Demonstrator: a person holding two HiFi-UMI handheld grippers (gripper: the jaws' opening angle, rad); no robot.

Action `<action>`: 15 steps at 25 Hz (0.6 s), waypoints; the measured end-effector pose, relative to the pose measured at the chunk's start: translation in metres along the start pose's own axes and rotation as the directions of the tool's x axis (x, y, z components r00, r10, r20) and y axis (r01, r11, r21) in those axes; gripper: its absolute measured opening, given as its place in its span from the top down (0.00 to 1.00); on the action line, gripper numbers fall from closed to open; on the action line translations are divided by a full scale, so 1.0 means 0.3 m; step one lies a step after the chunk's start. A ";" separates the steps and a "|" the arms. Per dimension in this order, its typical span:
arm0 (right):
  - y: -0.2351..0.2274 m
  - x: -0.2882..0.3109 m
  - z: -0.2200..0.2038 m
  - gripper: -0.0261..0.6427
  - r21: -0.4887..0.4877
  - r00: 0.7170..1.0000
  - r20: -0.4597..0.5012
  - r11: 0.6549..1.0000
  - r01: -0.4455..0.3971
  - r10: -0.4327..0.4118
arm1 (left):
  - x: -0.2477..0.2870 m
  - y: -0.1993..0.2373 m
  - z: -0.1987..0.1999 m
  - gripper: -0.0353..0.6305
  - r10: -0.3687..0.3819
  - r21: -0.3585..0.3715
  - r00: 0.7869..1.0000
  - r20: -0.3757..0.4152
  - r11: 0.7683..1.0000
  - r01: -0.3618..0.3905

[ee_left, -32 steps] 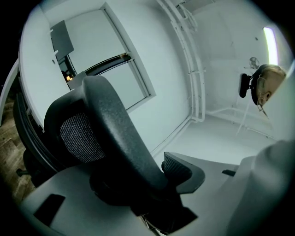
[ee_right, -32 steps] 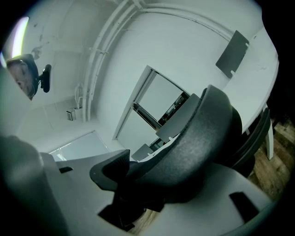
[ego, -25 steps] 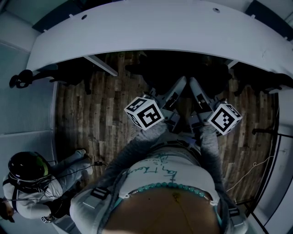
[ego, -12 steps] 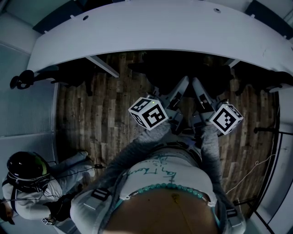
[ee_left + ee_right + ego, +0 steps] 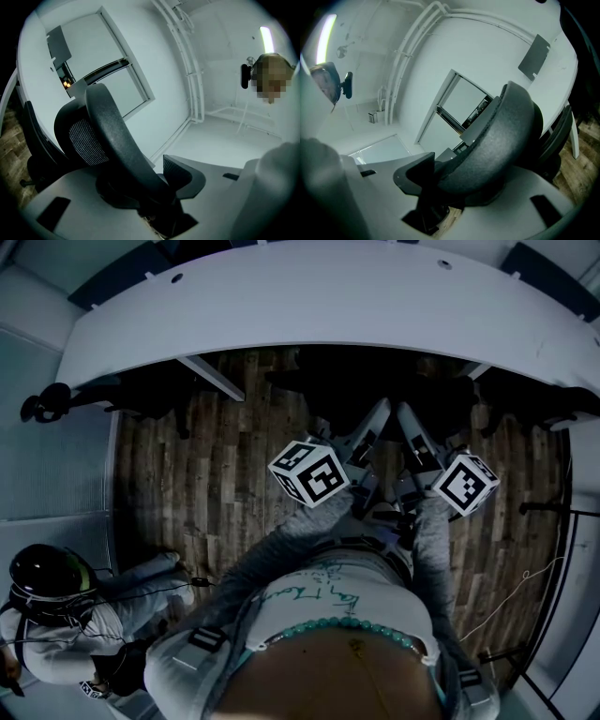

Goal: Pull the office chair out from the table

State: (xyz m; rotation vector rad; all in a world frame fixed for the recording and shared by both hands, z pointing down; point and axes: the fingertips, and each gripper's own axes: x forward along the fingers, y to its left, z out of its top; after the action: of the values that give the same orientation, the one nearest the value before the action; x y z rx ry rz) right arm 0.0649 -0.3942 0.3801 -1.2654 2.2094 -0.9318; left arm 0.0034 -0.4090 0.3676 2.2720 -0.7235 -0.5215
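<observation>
The black office chair (image 5: 375,381) stands tucked under the curved white table (image 5: 328,306), mostly in shadow. Both grippers reach forward to its back, side by side. My left gripper (image 5: 378,412) has been closing, and the chair's curved black back frame (image 5: 112,136) with its mesh panel now runs down between the left jaws (image 5: 154,197), clamped there. My right gripper (image 5: 405,413) grips the same thick black frame (image 5: 497,140) from the other side, with the jaws (image 5: 440,192) pressed around it. The chair's seat and base are hidden.
More dark chairs sit under the table at the left (image 5: 150,390) and right (image 5: 534,399). A white table leg (image 5: 211,376) stands left of the chair. A person in a dark helmet (image 5: 52,587) crouches at lower left on the wooden floor (image 5: 216,484).
Both marker cubes have drifted slightly to the right in the head view. The helmeted person at lower left has shifted a little lower. The chair looks unmoved.
</observation>
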 end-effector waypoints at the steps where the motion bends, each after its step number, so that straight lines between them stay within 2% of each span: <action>1: 0.001 0.001 0.000 0.67 0.000 1.000 0.000 1.000 -0.002 0.002 | 0.000 0.001 0.000 0.68 0.000 -0.001 1.000 0.001 1.000 0.000; 15: -0.005 0.000 0.005 0.68 0.022 1.000 0.008 1.000 0.005 -0.005 | 0.003 0.001 0.001 0.68 0.007 -0.009 1.000 0.006 1.000 -0.007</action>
State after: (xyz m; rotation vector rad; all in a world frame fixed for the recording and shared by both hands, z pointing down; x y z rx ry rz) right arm 0.0667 -0.3953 0.3802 -1.2635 2.1850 -0.9483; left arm 0.0037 -0.4099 0.3674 2.2598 -0.7304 -0.5275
